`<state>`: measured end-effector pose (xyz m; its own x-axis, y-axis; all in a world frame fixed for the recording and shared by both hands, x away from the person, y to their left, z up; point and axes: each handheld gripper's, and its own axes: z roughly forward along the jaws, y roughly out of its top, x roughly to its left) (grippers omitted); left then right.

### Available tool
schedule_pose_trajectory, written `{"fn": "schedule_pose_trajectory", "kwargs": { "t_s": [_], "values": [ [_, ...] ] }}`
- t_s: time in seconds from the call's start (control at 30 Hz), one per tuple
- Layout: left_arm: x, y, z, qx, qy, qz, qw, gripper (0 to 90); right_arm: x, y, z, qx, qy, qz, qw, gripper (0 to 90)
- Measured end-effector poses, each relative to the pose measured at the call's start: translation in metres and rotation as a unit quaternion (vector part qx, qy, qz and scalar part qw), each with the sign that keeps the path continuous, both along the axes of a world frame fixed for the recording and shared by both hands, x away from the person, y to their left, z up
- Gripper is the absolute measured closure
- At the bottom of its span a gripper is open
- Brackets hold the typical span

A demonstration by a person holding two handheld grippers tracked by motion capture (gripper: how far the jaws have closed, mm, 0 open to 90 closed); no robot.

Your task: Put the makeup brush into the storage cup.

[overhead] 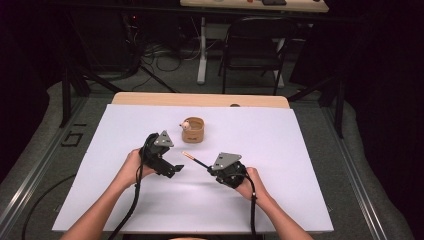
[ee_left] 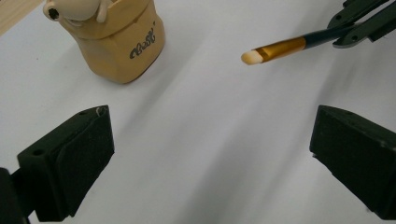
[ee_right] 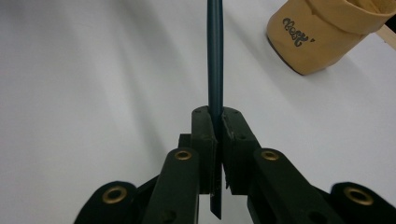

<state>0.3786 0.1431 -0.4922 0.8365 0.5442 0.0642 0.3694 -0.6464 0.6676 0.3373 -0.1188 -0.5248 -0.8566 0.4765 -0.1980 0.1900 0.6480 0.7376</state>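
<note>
A tan cup (overhead: 193, 131) with a small pale figure on its rim stands on the white sheet (overhead: 280, 150), toward the back middle. My right gripper (overhead: 210, 169) is shut on the dark handle of a brush (overhead: 192, 157), whose gold ferrule and pale bristles point toward the cup. In the right gripper view the handle (ee_right: 215, 56) runs straight up from the pinched jaws (ee_right: 218, 126), with the cup (ee_right: 322, 32) at upper right. My left gripper (overhead: 176, 169) stands open with nothing between its jaws. Its own view (ee_left: 212, 135) shows the cup (ee_left: 122, 44) at upper left and the brush tip (ee_left: 280, 48) at upper right.
The white sheet covers a wooden table whose far edge (overhead: 200, 99) shows behind the cup. A black chair (overhead: 255, 45) and floor cables stand beyond the table. Both forearms come in from the bottom.
</note>
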Motion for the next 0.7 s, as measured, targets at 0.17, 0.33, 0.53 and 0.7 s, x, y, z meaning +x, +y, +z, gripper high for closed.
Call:
{"fn": "schedule_pose_trajectory", "kwargs": {
  "t_s": [0.17, 0.33, 0.53, 0.7],
  "values": [
    [-0.003, 0.003, -0.004, -0.005, -0.011, 0.010, 0.9999, 0.0, 0.000, -0.004, 0.002, 0.012, 0.001, -0.009, 0.9999, 84.9],
    [-0.005, 0.007, -0.006, -0.015, -0.019, 0.015, 0.9996, 0.0, 0.001, -0.008, 0.004, 0.022, 0.004, -0.015, 0.9996, 84.9],
    [-0.008, 0.006, -0.009, -0.021, -0.032, 0.023, 0.9990, 0.0, 0.001, -0.010, 0.006, 0.040, 0.006, -0.022, 0.9989, 84.9],
    [-0.010, 0.004, -0.013, -0.024, -0.044, 0.029, 0.9984, 0.0, 0.001, -0.009, 0.007, 0.051, 0.004, -0.031, 0.9982, 84.9]
  ]
}}
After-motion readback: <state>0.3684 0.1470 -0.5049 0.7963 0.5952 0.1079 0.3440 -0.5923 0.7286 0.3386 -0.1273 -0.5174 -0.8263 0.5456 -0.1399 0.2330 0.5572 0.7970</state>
